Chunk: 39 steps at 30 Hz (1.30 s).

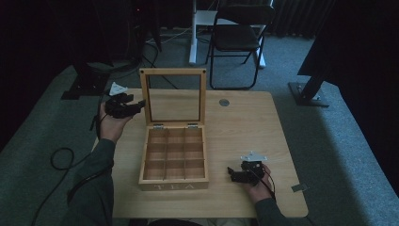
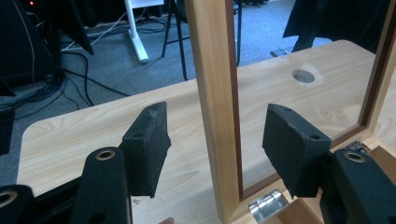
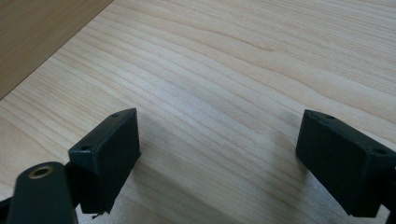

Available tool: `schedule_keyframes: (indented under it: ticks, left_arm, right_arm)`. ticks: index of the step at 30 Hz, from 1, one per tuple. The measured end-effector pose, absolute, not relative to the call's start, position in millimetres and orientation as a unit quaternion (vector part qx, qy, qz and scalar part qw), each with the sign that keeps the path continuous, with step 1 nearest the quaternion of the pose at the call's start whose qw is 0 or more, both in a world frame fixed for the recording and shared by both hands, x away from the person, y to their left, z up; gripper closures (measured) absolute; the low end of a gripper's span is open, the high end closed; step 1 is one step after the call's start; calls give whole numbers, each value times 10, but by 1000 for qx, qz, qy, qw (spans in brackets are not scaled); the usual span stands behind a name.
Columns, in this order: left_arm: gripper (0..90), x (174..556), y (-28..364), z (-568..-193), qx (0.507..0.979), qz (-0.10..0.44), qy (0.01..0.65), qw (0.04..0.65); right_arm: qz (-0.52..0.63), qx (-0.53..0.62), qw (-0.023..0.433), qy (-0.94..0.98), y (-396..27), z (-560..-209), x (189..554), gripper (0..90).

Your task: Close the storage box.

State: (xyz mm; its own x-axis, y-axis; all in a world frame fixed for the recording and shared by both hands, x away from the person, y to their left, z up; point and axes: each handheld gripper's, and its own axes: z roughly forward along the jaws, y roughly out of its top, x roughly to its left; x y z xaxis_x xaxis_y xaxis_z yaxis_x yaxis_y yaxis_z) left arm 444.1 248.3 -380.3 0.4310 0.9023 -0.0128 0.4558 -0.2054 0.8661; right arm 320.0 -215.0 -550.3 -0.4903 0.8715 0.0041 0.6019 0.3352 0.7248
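The left gripper (image 1: 123, 106) is released, its jaws spread wide on either side of the left post of the lid (image 1: 174, 96) without touching it. In the left gripper view (image 2: 215, 154) the post (image 2: 216, 93) stands upright between the two pads (image 2: 144, 144), with a gap to each. The lid is a pale wood frame with a darker inner lip around a clear pane; the table and its round grommet hole (image 2: 303, 75) show through the pane. Two small metal hinges (image 2: 267, 205) join the lid's lower edge to the box (image 1: 174, 162).

The box sits at the middle of the table (image 1: 244, 127), lid raised upright at its far side. It is light wood, split by thin dividers into nine square compartments, all bare, and its near wall carries the letters TEA.

The right gripper (image 1: 237, 174) rests low near the table's near edge, to the right of the box and apart from it. Its jaws are also spread wide and hold nothing; the right gripper view (image 3: 215, 158) has bare wood grain between the pads (image 3: 109, 154), with the box's side (image 3: 42, 37) at the upper left corner.

Left of the box there is little table before the edge, and the left hand (image 1: 110, 126) hangs over that edge. To the right lies a broad bare stretch of tabletop as far as the right edge. Behind the lid a strip of table runs to the far edge, and beyond it a folding chair (image 1: 237, 37) stands on the carpet.
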Motion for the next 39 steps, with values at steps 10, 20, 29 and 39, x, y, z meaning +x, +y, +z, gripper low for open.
schedule_keyframes:
  ticks: [10,20,29,39]
  left_arm:
    - [403,4561,2400,-3826,734,260,467,419]
    - [412,4692,2376,-3933,738,250,484,399]
    - [436,4811,2370,-3958,734,230,486,415]
    - [562,4797,2300,-3940,743,229,473,415]
  right_arm:
    - [341,464,197,793,-2151,-5503,3202,132]
    - [342,464,197,793,-2151,-5503,3202,132]
    - [342,464,197,793,-2151,-5503,3202,132]
    - [342,464,197,793,-2151,-5502,3202,132]
